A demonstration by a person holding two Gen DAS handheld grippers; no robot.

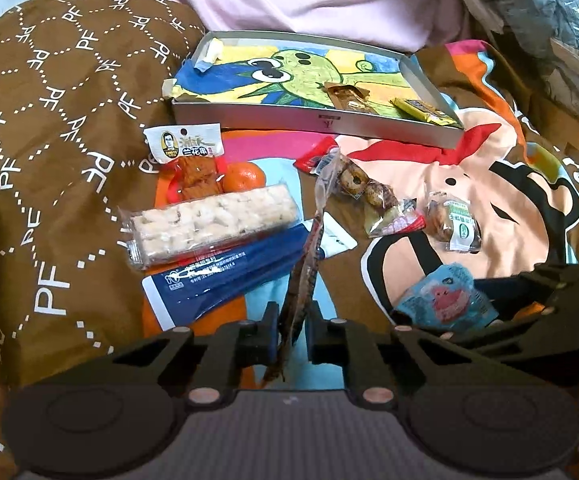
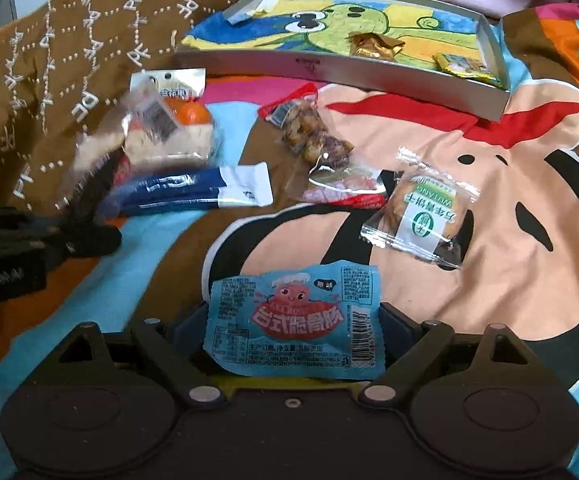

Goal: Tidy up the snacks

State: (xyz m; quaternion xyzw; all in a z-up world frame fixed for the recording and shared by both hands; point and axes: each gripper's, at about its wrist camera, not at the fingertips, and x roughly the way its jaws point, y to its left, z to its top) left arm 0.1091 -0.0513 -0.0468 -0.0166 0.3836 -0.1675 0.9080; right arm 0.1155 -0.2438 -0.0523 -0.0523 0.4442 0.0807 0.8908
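left gripper [image 1: 292, 334] is pinched tight on a long, thin brown snack strip in clear wrap [image 1: 303, 264], dangling it above the cartoon-print bedspread [image 1: 501, 208]. right gripper [image 2: 294, 330] has its jaws clamped on a light blue foil snack packet with a red cartoon face [image 2: 295, 316], held up off the spread. ahead, the shallow grey cardboard tray lined with a crayon drawing [image 1: 313, 118] carries a brown-wrapped sweet [image 1: 347, 96] and a yellow-green packet [image 1: 425, 110]. loose snacks lie between: a pale nougat bar in clear wrap [image 1: 213, 220], a small orange [image 1: 245, 176], and what looks like a biscuit in a green-labelled wrapper [image 2: 421, 216], slightly blurred.
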